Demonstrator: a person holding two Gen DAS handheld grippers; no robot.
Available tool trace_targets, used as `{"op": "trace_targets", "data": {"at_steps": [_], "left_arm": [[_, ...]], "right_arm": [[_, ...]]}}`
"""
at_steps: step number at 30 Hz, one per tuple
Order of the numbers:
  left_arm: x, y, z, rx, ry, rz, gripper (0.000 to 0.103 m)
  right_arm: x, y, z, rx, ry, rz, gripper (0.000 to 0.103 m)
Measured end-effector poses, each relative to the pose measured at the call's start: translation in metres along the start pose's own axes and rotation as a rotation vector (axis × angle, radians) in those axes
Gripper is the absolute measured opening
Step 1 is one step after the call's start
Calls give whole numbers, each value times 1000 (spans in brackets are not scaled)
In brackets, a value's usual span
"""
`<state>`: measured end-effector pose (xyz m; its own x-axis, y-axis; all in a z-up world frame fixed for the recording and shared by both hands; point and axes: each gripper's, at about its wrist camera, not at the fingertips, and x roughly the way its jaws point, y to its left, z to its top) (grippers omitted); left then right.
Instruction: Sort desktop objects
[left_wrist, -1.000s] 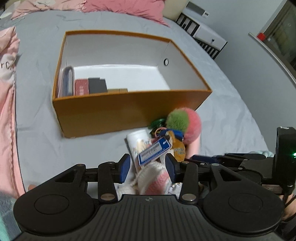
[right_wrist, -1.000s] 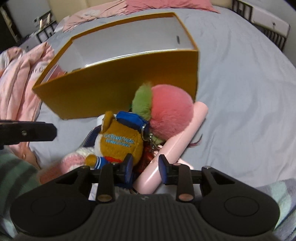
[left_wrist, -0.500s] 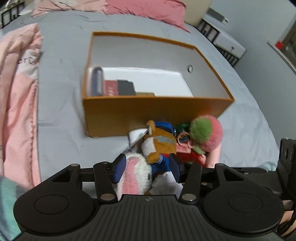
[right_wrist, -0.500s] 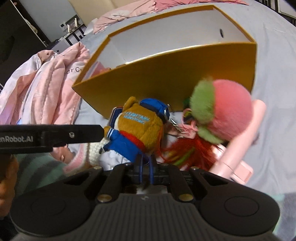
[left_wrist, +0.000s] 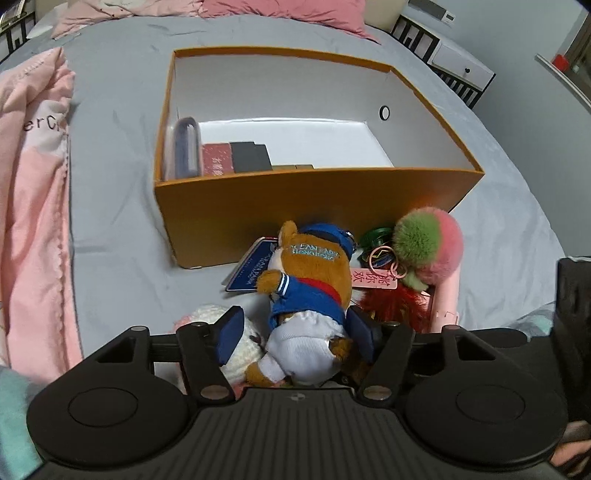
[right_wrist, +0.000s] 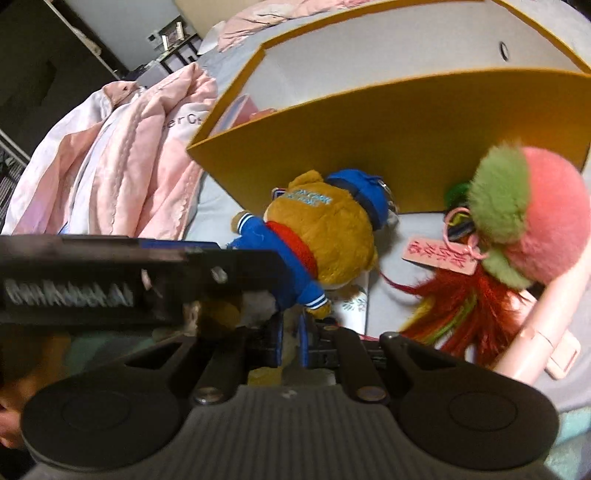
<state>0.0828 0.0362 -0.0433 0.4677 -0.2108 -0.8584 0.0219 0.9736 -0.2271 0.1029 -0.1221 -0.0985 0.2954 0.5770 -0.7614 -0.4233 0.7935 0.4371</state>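
Observation:
A brown plush bear (left_wrist: 314, 269) in blue cap and jacket stands against the front wall of the orange box (left_wrist: 314, 199). My left gripper (left_wrist: 295, 334) straddles the bear's white trousers; its jaws are opening and the left pad stands clear of the bear. My right gripper (right_wrist: 291, 345) is nearly shut on the bear's (right_wrist: 325, 236) lower end, with pale plush in the narrow gap, and its jaws are opening slightly. One of the left gripper's fingers (right_wrist: 221, 266) crosses the right wrist view. A pink-and-green pompom (left_wrist: 428, 243) with a pink tag (left_wrist: 373, 278) and a red tassel (left_wrist: 395, 306) lies to the right.
Inside the box sit a clear case (left_wrist: 186, 147), a red packet (left_wrist: 216, 164) and a black block (left_wrist: 249, 157). A white-and-pink knitted item (left_wrist: 207, 314), a blue card (left_wrist: 251, 273) and a pink tube (left_wrist: 448, 295) lie around the bear. A pink quilt (left_wrist: 29, 184) covers the bed's left side.
The left fingers have spread wider and now flank the bear instead of the knitted item. The right jaws, open a second ago, have closed on the bear's lower end and shifted left.

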Motion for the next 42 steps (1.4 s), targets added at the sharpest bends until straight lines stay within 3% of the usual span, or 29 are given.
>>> {"op": "trace_targets", "data": {"at_steps": [1, 3, 4, 7, 12, 16, 21, 24, 29, 33, 36, 42], "left_arm": [[3, -1, 1, 5, 2, 7, 70], [6, -2, 0, 18, 11, -13, 48], [5, -1, 0, 11, 16, -34, 45], [-1, -1, -3, 10, 0, -9, 42], [-26, 11, -4, -32, -37, 54, 41], [-43, 27, -4, -54, -56, 187, 42], [-48, 34, -7, -59, -79, 185, 45], [-55, 16, -9, 40, -139, 196, 47], [-50, -18, -10, 221, -162, 101, 49], [-23, -48, -21, 438, -82, 42, 49], [-2, -64, -32, 627, 8, 64, 49], [21, -81, -44, 817, 140, 87, 49]], "right_arm": [[-1, -1, 0, -3, -2, 0, 11], [-2, -1, 0, -4, -3, 4, 13], [-3, -1, 0, -4, -2, 3, 15], [-6, -4, 0, -7, -10, -36, 27], [-16, -17, 5, 17, -36, -99, 28], [-14, -21, 7, 22, -26, -121, 28], [-5, -16, 5, -21, -4, -180, 29], [-13, -21, 4, -32, -16, -219, 29], [-28, -35, 11, -38, -34, -308, 35], [-29, -42, 18, -64, -14, -367, 35], [-24, -48, 19, -77, 27, -370, 39], [-20, -58, 19, -41, 27, -330, 39]]}}
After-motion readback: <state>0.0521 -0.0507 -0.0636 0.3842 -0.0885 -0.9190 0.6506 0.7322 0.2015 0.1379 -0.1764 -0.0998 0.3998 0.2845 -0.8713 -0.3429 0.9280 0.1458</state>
